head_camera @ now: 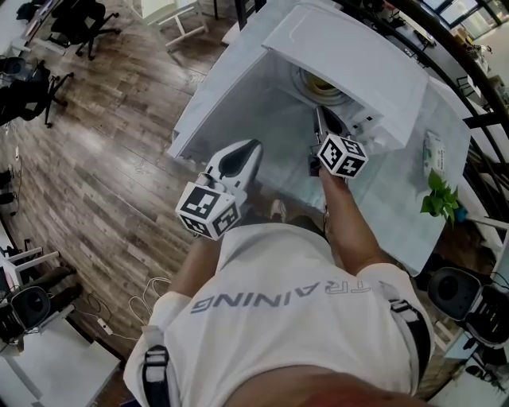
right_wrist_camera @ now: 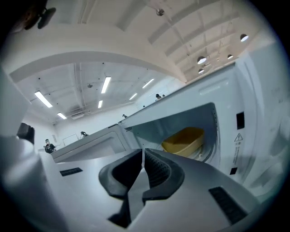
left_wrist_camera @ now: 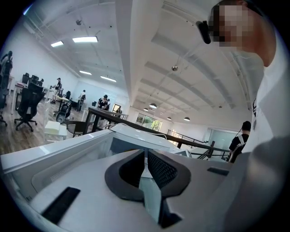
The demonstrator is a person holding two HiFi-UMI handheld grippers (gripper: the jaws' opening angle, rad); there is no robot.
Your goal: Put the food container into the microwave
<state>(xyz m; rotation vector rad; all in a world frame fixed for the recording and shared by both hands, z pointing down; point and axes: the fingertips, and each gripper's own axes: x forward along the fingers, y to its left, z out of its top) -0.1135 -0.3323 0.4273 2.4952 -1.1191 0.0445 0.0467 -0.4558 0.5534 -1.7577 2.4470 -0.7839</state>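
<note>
A yellow food container (head_camera: 321, 83) sits inside the white microwave (head_camera: 350, 56), on its round turntable; in the right gripper view the container (right_wrist_camera: 183, 140) shows through the oven's opening. The microwave door (head_camera: 231, 103) hangs wide open at the left. My right gripper (head_camera: 320, 118) is just outside the opening, a short way from the container, and its jaws (right_wrist_camera: 143, 154) are shut with nothing between them. My left gripper (head_camera: 253, 148) hovers by the open door's edge, also shut and empty (left_wrist_camera: 146, 156).
The microwave stands on a white table (head_camera: 398, 207). A small green plant (head_camera: 441, 199) and a white packet (head_camera: 433, 151) sit at the right. Office chairs (head_camera: 79, 24) stand on the wooden floor at the far left. The person's torso fills the lower head view.
</note>
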